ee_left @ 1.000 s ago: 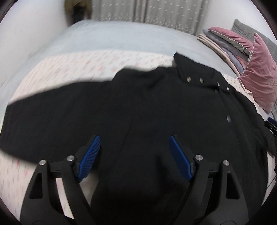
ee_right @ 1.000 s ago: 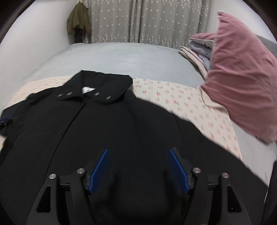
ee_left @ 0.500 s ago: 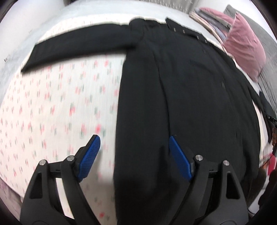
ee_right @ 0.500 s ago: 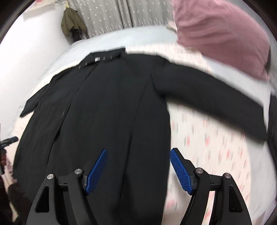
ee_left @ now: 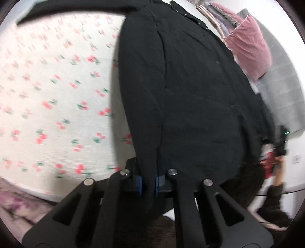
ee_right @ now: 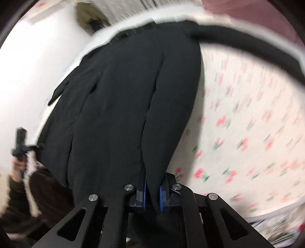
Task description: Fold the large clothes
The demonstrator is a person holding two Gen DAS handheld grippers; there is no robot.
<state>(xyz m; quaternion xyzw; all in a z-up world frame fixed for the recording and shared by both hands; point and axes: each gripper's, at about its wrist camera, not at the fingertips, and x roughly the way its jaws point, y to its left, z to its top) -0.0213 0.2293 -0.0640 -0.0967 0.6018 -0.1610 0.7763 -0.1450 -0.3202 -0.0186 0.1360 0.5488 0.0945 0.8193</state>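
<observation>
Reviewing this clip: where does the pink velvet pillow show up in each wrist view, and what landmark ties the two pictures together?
Left wrist view: the pink pillow sits at the upper right, beyond the black coat.
Right wrist view: only a blurred pink strip at the top right edge, probably the same pillow.
Shared landmark: the black coat spread on the cherry-print sheet, its hem pinched in both grippers.

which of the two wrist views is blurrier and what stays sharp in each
Right wrist view is blurrier: the cherry-print bedsheet and long black coat smear, only the right gripper stays crisp. Left wrist view: milder streaking on the sheet, left gripper sharp; fisheye bends both.
</observation>
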